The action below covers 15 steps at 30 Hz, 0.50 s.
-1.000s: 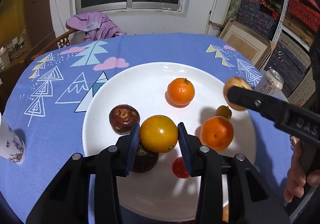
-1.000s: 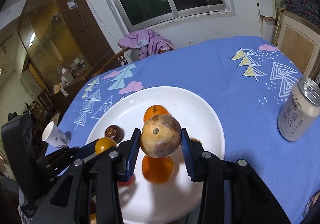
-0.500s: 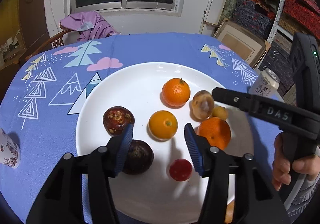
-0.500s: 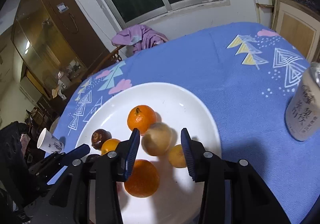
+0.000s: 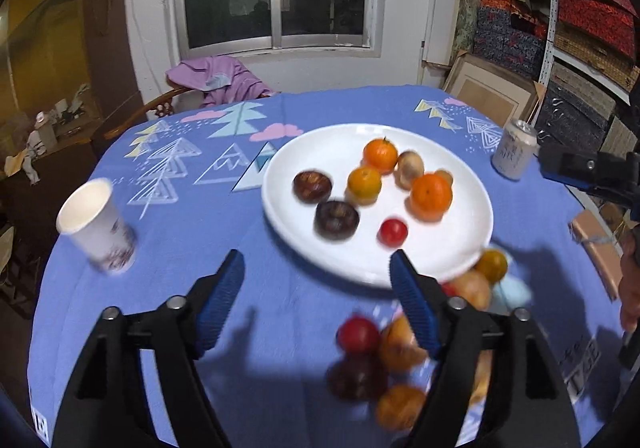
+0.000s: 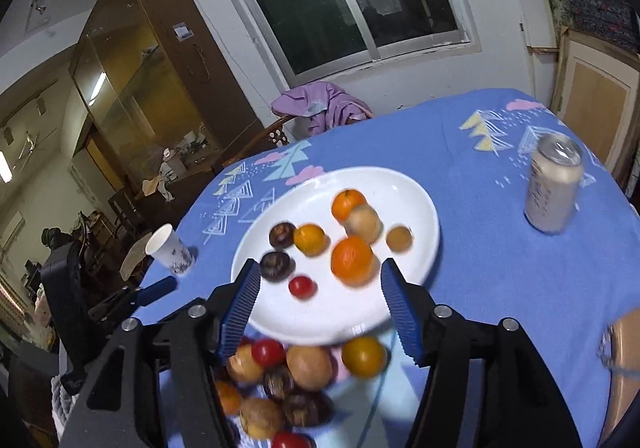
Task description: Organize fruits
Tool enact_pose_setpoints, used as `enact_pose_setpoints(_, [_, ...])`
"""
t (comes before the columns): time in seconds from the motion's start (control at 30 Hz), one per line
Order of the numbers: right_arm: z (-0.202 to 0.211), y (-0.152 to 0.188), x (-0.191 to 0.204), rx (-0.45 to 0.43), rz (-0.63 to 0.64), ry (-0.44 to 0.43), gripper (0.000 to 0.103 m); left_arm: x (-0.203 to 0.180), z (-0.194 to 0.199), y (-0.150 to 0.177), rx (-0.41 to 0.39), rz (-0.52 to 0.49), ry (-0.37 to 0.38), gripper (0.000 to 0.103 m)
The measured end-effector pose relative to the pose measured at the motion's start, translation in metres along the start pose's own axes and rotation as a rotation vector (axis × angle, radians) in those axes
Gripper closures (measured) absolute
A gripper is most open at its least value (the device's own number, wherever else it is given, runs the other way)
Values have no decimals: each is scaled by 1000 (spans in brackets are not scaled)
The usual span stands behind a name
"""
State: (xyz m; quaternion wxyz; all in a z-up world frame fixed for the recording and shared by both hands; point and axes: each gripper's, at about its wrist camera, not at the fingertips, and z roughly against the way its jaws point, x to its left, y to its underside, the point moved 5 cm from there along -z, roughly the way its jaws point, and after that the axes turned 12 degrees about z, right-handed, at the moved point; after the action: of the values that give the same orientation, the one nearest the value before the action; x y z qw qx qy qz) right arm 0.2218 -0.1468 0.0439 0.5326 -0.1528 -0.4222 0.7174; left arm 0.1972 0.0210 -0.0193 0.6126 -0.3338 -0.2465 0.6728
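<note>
With both sets of jaws opening and empty, the next fruit in the loose pile (image 6: 280, 380) was best approached squarely, clear of the white plate (image 6: 400, 191).

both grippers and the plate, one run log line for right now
left gripper: jaws opening, empty | right gripper: jaws opening, empty | white plate: eight fruits on it | loose fruit pile: on cloth beside the plate's near rim

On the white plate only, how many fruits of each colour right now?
On the white plate:
Orange: 3
Dark brown: 2
Tan: 2
Red: 1
Total: 8
</note>
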Motion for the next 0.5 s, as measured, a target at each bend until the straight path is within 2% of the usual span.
enact_pose_setpoints(0.1, [13,27,-8,1,-9,28,39,19,10,26,16,26,-16,26])
enact_pose_setpoints(0.23, [14,52,-27,31,-90,26,39,35,11,48,57,76,0,26])
enact_pose_setpoints(0.37, [8,57,-40,54,-148,5,39,33,4,54,93,90,46,26])
enact_pose_setpoints(0.5, [8,59,-39,59,-153,-11,36,23,-3,59,128,70,90,26])
